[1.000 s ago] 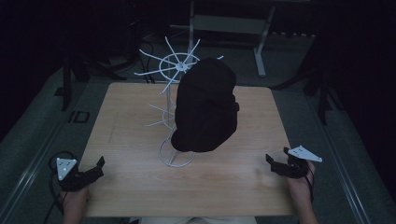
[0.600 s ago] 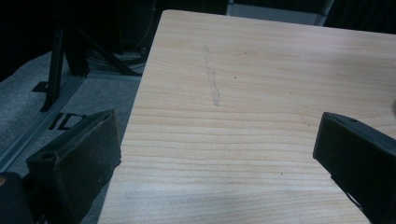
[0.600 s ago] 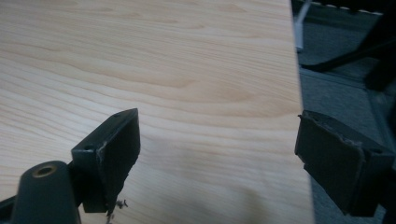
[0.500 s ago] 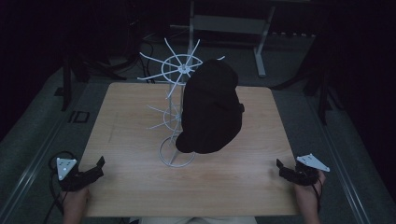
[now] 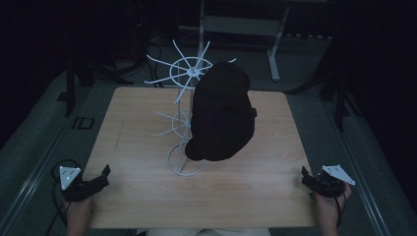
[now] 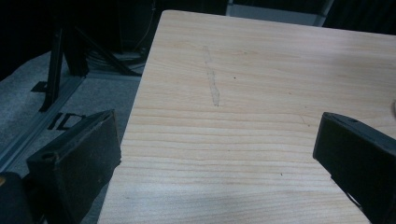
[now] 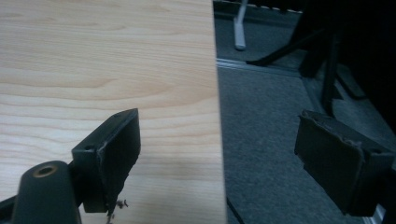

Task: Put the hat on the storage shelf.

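- The black cap (image 5: 221, 115) is seen hung on the white rack (image 5: 186, 98).
- The left gripper (image 5: 93, 183) and right gripper (image 5: 314, 181) are held agape, empty, at the near table (image 5: 133, 196) corners; they are best kept parked.

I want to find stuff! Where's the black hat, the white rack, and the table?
black hat (image 5: 221, 115), high view, middle of its crown
white rack (image 5: 186, 167), high view, its ring base
table (image 5: 275, 191), high view, bare wood
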Demonstrator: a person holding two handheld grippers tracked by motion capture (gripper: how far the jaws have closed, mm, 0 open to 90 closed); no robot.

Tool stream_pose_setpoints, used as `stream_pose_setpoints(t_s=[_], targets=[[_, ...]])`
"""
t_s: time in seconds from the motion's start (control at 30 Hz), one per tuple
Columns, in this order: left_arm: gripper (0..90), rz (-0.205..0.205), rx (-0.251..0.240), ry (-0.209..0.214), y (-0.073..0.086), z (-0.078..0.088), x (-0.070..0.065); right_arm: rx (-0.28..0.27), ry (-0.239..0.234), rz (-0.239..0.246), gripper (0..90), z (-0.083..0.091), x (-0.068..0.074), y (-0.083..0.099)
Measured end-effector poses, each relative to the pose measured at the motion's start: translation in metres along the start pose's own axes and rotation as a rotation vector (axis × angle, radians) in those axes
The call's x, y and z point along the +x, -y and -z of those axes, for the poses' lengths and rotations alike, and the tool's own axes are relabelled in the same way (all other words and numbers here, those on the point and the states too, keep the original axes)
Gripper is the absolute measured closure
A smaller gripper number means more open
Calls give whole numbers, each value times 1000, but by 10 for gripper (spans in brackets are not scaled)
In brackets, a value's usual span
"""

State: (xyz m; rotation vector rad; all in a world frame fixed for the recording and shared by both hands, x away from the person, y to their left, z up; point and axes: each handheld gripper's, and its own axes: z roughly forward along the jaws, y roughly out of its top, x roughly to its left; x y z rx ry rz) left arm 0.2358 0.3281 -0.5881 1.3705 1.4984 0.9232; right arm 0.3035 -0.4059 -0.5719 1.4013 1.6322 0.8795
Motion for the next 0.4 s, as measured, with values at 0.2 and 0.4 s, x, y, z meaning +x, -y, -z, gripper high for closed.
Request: stream_pose_setpoints(t_s=[0.2, 0.4], targets=[[15, 0, -2, 2, 0, 0, 0, 9, 38, -34, 142, -1, -4, 0], [14, 3, -2, 3, 0, 0, 0, 23, 49, -41, 146, -2, -5, 0]])
